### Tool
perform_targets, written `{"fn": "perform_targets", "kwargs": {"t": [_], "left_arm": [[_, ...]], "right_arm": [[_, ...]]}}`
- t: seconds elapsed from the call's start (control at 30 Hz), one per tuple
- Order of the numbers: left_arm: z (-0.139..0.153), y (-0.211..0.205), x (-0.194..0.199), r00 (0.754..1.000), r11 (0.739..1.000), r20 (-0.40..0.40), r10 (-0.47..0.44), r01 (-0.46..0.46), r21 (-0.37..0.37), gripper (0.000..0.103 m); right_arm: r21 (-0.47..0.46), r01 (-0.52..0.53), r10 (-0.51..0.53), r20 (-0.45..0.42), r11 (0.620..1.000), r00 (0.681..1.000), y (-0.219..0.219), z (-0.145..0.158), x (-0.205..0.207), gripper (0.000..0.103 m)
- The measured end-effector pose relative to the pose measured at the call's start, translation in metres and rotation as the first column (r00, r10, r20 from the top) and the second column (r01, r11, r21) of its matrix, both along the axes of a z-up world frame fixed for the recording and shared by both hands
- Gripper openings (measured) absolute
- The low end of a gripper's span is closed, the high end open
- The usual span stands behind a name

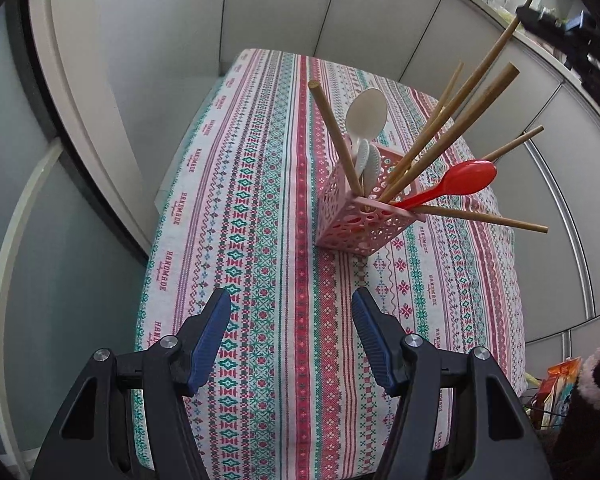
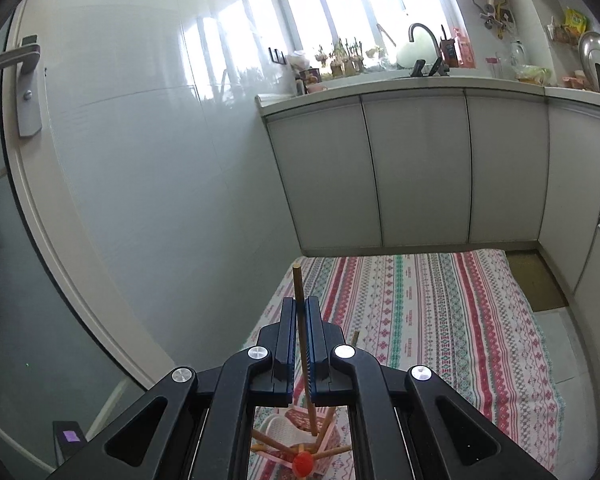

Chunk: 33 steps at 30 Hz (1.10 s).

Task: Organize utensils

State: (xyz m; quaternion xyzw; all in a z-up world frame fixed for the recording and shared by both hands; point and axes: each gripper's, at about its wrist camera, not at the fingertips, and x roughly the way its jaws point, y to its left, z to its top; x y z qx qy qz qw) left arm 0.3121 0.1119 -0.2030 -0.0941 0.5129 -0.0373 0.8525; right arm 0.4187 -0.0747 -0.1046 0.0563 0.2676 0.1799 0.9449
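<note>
Right gripper point(image 2: 300, 312) pinching a wooden chopstick point(image 2: 299, 284) above the pink utensil holder point(image 1: 360, 224) could tip it if pushed sideways; left gripper point(image 1: 291, 320) gapes empty

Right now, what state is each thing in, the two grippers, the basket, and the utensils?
Left gripper: open, empty, above the cloth.
Right gripper: shut on a chopstick, its lower end inside the basket.
Basket: upright on the cloth, holding utensils.
Red spoon: in the basket, leaning out over the rim.
White spoons: standing in the basket.
Other chopsticks: in the basket, fanned outward.
</note>
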Motion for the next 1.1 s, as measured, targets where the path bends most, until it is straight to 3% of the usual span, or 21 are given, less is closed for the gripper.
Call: {"fn": "perform_targets", "kwargs": {"t": [0.47, 0.63, 0.8, 0.93, 0.97, 1.03, 1.07, 1.1], "left_arm": [[-0.001, 0.002, 0.002, 1.0, 1.0, -0.002, 0.004, -0.004, -0.004, 0.065], [0.0, 0.003, 0.002, 1.0, 1.0, 0.0, 0.008, -0.008, -0.009, 0.065], [0.006, 0.0, 0.0, 1.0, 1.0, 0.022, 0.007, -0.007, -0.022, 0.066], [0.012, -0.01, -0.005, 0.999, 1.0, 0.038, 0.0, 0.0, -0.01, 0.073], [0.014, -0.012, -0.006, 0.999, 1.0, 0.043, -0.002, 0.002, -0.004, 0.073], [0.02, -0.019, -0.011, 0.998, 1.0, 0.06, -0.013, 0.012, 0.012, 0.079], [0.023, -0.022, -0.014, 0.998, 1.0, 0.067, -0.017, 0.016, 0.018, 0.081], [0.026, -0.025, -0.017, 0.997, 0.999, 0.076, -0.019, 0.017, 0.027, 0.083]], "right_arm": [[-0.057, -0.015, 0.011, -0.074, 0.998, 0.997, 0.006, -0.023, 0.004, 0.004], [-0.005, -0.016, 0.015, -0.111, 1.0, 0.994, -0.005, -0.02, 0.0, 0.005], [-0.01, 0.001, -0.003, -0.154, 1.0, 0.988, -0.018, -0.012, -0.014, 0.017], [-0.024, 0.024, -0.028, -0.189, 0.999, 0.982, -0.035, -0.007, -0.034, 0.018], [-0.025, 0.034, -0.038, -0.198, 0.999, 0.98, -0.041, -0.006, -0.042, 0.02], [-0.018, 0.058, -0.061, -0.204, 0.998, 0.977, -0.053, -0.004, -0.057, 0.039], [-0.009, 0.071, -0.071, -0.196, 0.997, 0.978, -0.059, -0.002, -0.066, 0.065], [-0.013, 0.081, -0.082, -0.183, 0.997, 0.98, -0.064, 0.0, -0.077, 0.071]]}}
